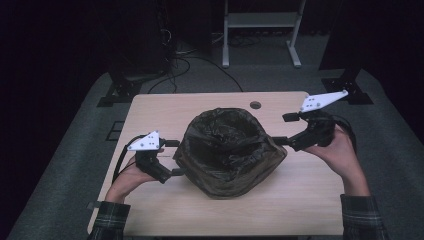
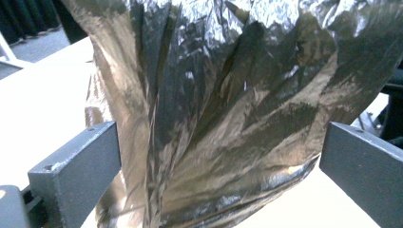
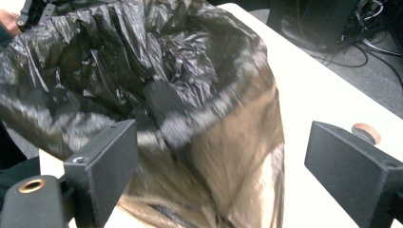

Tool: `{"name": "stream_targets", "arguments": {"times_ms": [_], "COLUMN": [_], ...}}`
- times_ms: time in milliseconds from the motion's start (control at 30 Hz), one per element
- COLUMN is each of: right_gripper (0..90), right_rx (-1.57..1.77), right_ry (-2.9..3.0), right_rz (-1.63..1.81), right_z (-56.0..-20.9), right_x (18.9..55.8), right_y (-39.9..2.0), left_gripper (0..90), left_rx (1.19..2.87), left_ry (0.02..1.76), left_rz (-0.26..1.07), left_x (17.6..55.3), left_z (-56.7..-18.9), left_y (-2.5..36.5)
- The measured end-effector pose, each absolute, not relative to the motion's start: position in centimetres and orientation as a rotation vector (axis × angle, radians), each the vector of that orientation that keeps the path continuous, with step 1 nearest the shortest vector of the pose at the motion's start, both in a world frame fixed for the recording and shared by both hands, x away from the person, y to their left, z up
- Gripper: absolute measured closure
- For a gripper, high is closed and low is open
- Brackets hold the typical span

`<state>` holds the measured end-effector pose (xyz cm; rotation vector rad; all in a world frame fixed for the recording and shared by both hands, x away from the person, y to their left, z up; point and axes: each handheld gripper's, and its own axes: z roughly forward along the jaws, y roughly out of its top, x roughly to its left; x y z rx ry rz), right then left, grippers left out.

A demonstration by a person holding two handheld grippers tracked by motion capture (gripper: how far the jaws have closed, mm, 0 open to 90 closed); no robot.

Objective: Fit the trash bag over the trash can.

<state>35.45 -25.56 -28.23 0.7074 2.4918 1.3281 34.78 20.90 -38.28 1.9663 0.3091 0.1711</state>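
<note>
We see the black bin bag [image 1: 229,150] on the bench [image 1: 310,200], no readable labels. Left hand-held gripper [image 1: 176,157] and right hand-held gripper [image 1: 284,129] flank it, jaws apart, gripping nothing.

- Surface [image 1: 300,200]: pale wood-grain top, rectangular with rounded corners, bare over most of its area.
- Black plastic bag [image 1: 230,150]: sits mid-surface, mouth open upward, between the left fingers [image 1: 176,143] and the right fingers [image 1: 281,141].
- Round cable hole [image 1: 255,105]: beyond the bag, nearer the right fingers, at the far edge.
</note>
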Motion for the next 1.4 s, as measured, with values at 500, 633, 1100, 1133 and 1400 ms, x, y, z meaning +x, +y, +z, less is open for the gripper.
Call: {"name": "stream_targets", "arguments": {"times_ms": [500, 633, 1100, 1133, 1400], "right_gripper": [9.5, 9.5, 9.5, 9.4, 9.4], "right_rx": [0.847, 0.890, 1.003, 1.012, 1.080], "right_ry": [2.359, 2.339, 2.280, 2.281, 2.306], "right_rz": [1.413, 1.413, 1.401, 1.392, 1.335], "right_z": [-32.6, -34.1, -39.9, -40.3, -43.6], "right_x": [33.0, 32.2, 30.6, 30.5, 30.1], "right_y": [-32.0, -33.2, -36.0, -36.0, -36.4], "left_gripper": [0.0, 0.0, 0.0, 0.0, 0.0], "left_rx": [1.994, 2.013, 2.066, 2.070, 2.108], "left_ry": [0.373, 0.392, 0.482, 0.494, 0.559], "left_rz": [0.224, 0.243, 0.288, 0.295, 0.314], "left_x": [32.3, 31.7, 30.5, 30.4, 30.5], "left_z": [-38.7, -39.1, -41.2, -41.4, -43.1], "left_y": [23.4, 24.2, 26.1, 26.2, 26.4]}}
